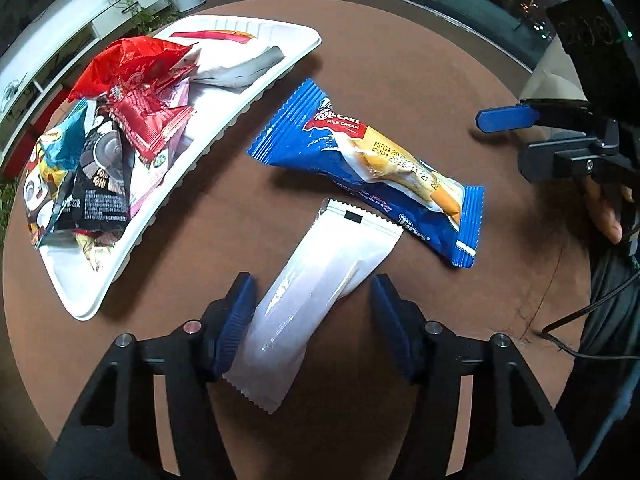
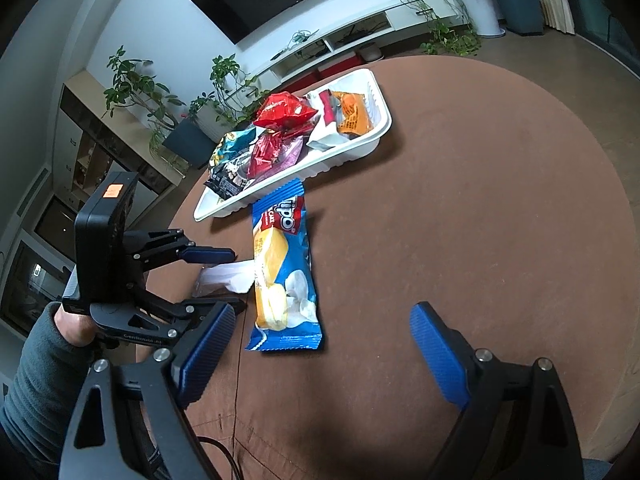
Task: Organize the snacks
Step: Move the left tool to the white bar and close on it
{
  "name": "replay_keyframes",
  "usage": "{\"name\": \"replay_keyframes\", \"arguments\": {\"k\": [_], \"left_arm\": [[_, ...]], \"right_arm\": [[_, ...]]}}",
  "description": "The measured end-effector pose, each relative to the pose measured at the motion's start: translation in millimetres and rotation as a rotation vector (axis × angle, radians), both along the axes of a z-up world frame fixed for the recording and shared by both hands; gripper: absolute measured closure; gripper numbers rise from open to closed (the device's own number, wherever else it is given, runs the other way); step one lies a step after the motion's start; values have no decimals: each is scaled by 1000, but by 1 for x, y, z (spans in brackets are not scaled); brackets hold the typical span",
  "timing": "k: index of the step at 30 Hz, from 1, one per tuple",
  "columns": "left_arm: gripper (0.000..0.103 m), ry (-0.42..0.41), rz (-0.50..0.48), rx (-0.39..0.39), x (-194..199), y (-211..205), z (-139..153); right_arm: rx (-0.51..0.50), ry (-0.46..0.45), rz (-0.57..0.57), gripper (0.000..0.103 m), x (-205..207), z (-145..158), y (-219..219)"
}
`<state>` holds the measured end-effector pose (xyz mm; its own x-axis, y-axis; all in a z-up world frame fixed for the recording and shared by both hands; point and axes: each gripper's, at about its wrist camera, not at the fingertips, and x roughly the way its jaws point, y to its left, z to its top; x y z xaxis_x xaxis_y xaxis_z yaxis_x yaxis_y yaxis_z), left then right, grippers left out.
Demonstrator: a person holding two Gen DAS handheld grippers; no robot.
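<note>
A white snack packet lies on the brown table between the fingers of my open left gripper; the left pad touches its edge, the right pad stands apart. It also shows in the right wrist view. A blue Tipo roll cake packet lies just beyond it; in the right wrist view the blue packet is ahead and left of my open, empty right gripper. A white tray at the left holds several snack packets; it also shows in the right wrist view.
The round brown table has its edge close on the right. A cable hangs at the right by the person's arm. Plants, a low TV shelf and cabinets stand beyond the table.
</note>
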<state>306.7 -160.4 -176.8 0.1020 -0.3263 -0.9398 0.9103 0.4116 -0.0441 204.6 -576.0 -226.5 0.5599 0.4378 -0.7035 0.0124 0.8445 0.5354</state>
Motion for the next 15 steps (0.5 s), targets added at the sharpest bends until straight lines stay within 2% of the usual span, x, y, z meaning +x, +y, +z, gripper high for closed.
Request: {"name": "replay_keyframes", "arguments": {"k": [2,5,7,15], "left_arm": [[46,0,19,-2,0,1,1],[55,-2,59,-13,-9,6,2],[76,2,86,-28,-14,9,3],[78,24,173,-49,-33,15,3]], "right_arm": [[-3,0,2,11,-1,1,1],[-11,-6,3,12,-2,2,2],[-11,-9,1,12,-3,2,1],[-29,-12,3,12,-4,2,4]]}}
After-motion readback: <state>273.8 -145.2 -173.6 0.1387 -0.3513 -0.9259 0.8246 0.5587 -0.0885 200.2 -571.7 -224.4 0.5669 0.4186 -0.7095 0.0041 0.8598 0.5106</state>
